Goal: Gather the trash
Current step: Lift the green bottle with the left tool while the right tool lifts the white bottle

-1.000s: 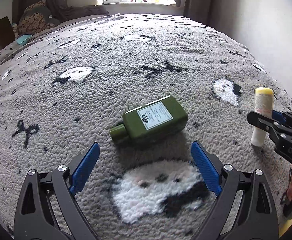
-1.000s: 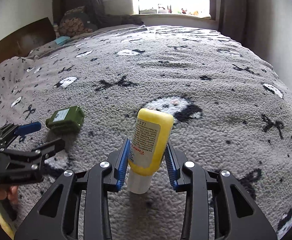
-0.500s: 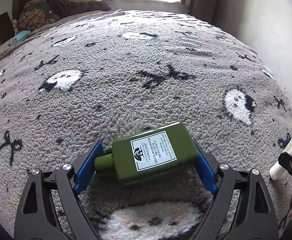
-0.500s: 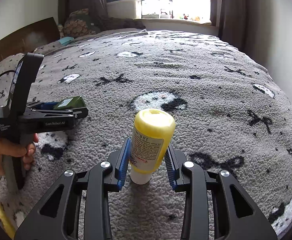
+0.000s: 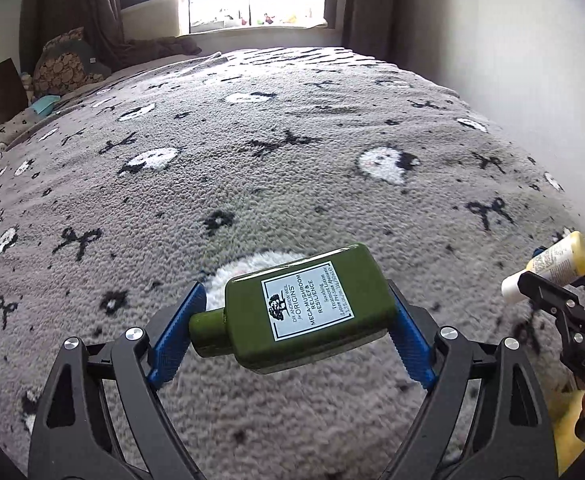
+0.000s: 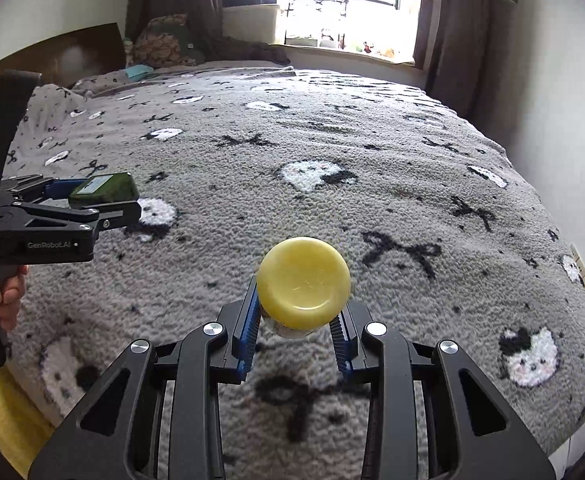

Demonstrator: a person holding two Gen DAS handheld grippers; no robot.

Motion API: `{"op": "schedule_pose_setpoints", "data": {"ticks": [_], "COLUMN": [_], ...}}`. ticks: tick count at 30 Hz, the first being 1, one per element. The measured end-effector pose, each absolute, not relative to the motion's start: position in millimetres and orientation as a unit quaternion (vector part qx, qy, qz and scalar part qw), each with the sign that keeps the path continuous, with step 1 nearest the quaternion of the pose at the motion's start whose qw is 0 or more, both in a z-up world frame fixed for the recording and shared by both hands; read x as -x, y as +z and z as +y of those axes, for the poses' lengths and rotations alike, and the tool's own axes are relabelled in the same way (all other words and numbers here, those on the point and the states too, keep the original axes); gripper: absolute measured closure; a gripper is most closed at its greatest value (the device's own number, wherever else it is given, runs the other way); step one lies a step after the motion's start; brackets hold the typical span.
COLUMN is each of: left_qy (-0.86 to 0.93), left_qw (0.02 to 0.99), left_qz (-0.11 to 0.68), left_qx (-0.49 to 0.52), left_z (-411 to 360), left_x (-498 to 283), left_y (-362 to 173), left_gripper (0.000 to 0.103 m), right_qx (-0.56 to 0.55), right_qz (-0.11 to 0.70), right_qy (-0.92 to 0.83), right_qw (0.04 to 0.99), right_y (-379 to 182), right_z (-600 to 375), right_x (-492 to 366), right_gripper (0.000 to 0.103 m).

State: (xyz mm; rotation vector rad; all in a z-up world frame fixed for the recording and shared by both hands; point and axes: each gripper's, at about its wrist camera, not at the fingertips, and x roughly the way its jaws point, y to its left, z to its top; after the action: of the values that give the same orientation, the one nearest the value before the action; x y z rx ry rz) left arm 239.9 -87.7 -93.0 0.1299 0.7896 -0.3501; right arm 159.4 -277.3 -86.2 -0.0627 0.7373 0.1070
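Left wrist view: left gripper [image 5: 292, 330] clamps green bottle [image 5: 308, 312] lengthwise, cap against left blue pad, base against right pad; label faces up, readable. Bottle raised off grey blanket [image 5: 252, 184]. Right gripper [image 5: 548, 280] at frame edge, yellow tube [image 5: 552, 266] in its grip, white cap visible.

Right wrist view: right gripper [image 6: 298, 338] closed on yellow tube [image 6: 303, 283], round yellow end toward camera, cap hidden. Left gripper [image 6: 104, 204] seen side-on at left, green bottle [image 6: 104, 192] between its fingers, above blanket [image 6: 372, 168]. Hand [image 6: 0, 294] on its handle.
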Motion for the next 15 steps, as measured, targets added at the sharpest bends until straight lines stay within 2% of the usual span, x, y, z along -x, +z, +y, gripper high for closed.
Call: {"op": "schedule_pose_setpoints", "data": {"ticks": [15], "left_qy": [-0.218], "left_qw": [0.913], "left_qz": [0.339], "left_qx": [-0.066], "left_z": [-71], "left_x": [-75], "left_y": [-72], "left_gripper": [0.02], "right_qx": [0.03], "right_qz": [0.327], "right_qy": [0.079], "right_qw": [0.941], "right_y": [-69], "right_z": [-260], "right_x": [-23], "right_gripper": [0.07]}}
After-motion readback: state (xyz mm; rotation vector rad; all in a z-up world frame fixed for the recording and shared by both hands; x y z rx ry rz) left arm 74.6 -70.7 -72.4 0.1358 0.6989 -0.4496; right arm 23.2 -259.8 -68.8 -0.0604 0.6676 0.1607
